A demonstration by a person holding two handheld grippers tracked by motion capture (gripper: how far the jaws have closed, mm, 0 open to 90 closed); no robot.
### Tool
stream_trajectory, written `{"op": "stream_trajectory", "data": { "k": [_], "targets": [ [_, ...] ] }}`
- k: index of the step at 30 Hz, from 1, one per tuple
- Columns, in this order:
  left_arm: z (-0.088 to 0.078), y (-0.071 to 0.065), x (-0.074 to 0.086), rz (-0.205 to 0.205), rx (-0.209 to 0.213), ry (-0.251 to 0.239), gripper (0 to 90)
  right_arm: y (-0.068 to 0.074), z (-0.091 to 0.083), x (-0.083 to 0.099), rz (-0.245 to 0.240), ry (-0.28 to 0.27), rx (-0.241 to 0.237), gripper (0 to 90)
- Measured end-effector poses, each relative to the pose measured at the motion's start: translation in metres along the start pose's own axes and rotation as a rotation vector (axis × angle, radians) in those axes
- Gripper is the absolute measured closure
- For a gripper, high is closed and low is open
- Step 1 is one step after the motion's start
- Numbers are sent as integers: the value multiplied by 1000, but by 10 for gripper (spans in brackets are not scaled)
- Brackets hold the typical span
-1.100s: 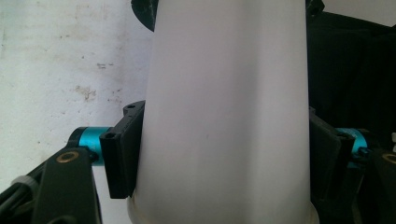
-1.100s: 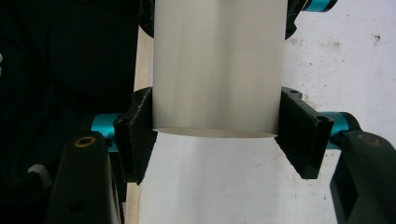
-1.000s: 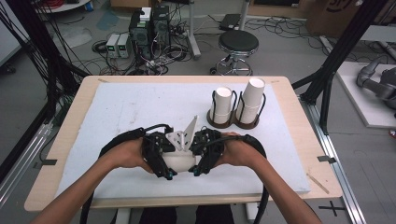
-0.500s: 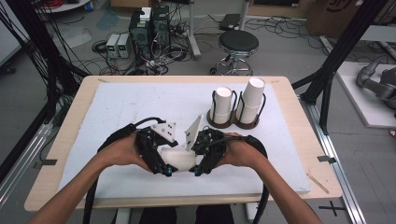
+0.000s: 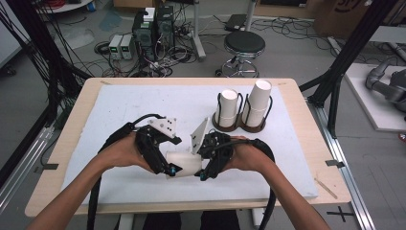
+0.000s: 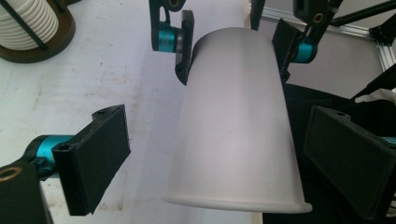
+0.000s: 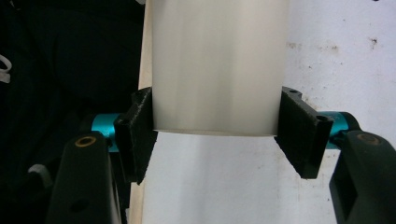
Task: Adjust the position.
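Note:
A white paper cup (image 5: 184, 163) lies level in the air just above the white mat, between my two grippers. My right gripper (image 5: 203, 168) is shut on its narrow base end; in the right gripper view both pads (image 7: 135, 135) press the cup (image 7: 217, 65) from either side. My left gripper (image 5: 167, 167) is at the rim end. Its jaws have just been opening and now stand wide on either side of the cup (image 6: 233, 130), with gaps between the pads (image 6: 95, 156) and the cup wall.
Two stacks of white cups stand in a dark wire holder (image 5: 239, 125) at the back right of the mat (image 5: 143, 105). The table's near wooden edge (image 5: 191, 207) runs just below the hands. A stool (image 5: 244, 45) and electronics stand on the floor beyond.
The left gripper's jaws have opened off the cup's rim end and the left hand has shifted slightly left. The right gripper keeps its hold and has not moved.

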State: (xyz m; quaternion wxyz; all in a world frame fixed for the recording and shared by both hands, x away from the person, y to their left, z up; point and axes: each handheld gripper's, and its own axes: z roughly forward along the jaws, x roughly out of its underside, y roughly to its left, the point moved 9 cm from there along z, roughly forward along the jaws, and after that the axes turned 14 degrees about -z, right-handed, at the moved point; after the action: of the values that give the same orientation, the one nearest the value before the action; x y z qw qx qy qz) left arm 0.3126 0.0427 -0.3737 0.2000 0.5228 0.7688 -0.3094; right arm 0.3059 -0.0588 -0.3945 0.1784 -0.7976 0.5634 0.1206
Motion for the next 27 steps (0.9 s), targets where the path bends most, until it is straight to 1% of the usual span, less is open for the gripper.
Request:
{"op": "stream_trajectory", "data": {
  "k": [2, 3, 5, 6, 9, 10, 11, 14, 18, 19, 20, 21, 22, 24, 25, 26, 27],
  "targets": [
    [-3, -2, -3, -1, 2, -12, 70, 0, 0, 0, 1, -2, -3, 356],
    [-4, -2, -4, 5, 4, -24, 70, 0, 0, 0, 0, -2, 3, 355],
    [-9, -4, -9, 7, 7, -55, 70, 0, 0, 0, 2, -9, 1, 355],
    [-13, -5, -12, 8, 13, -73, 70, 0, -1, 1, 0, -6, 10, 355],
    [-24, -6, -18, 10, 21, -125, 70, 0, -2, 1, 4, -22, 21, 356],
    [-28, -6, -20, 13, 24, -144, 70, 1, -3, 1, 6, -31, 19, 356],
    [-31, -6, -20, 17, 23, -154, 70, 0, -3, 2, 5, -36, 29, 355],
    [-37, -7, -21, 21, 26, -189, 70, 1, -5, 5, 11, -56, 34, 355],
    [-39, -5, -18, 34, 15, -219, 70, 3, -7, 8, 26, -87, 47, 355],
    [-40, -5, -17, 44, 12, -232, 70, 2, -7, 8, 17, -97, 53, 355],
    [-41, -5, -15, 51, 12, -250, 71, 3, -8, 9, 30, -108, 64, 355],
    [-42, -5, -14, 56, 11, -265, 71, 4, -9, 10, 37, -119, 64, 355],
    [-43, -5, -13, 56, 13, -286, 71, 5, -10, 11, 41, -128, 70, 355],
    [-46, -4, -10, 59, 10, -313, 71, 5, -12, 13, 55, -159, 81, 355],
    [-49, -5, -8, 57, 25, -336, 71, 6, -13, 15, 57, -167, 86, 355],
    [-51, -5, -6, 53, 34, -356, 71, 5, -14, 17, 65, -186, 103, 355],
    [-53, -4, -4, 50, 35, -372, 71, 6, -16, 18, 72, -204, 101, 355]
  ]
}}
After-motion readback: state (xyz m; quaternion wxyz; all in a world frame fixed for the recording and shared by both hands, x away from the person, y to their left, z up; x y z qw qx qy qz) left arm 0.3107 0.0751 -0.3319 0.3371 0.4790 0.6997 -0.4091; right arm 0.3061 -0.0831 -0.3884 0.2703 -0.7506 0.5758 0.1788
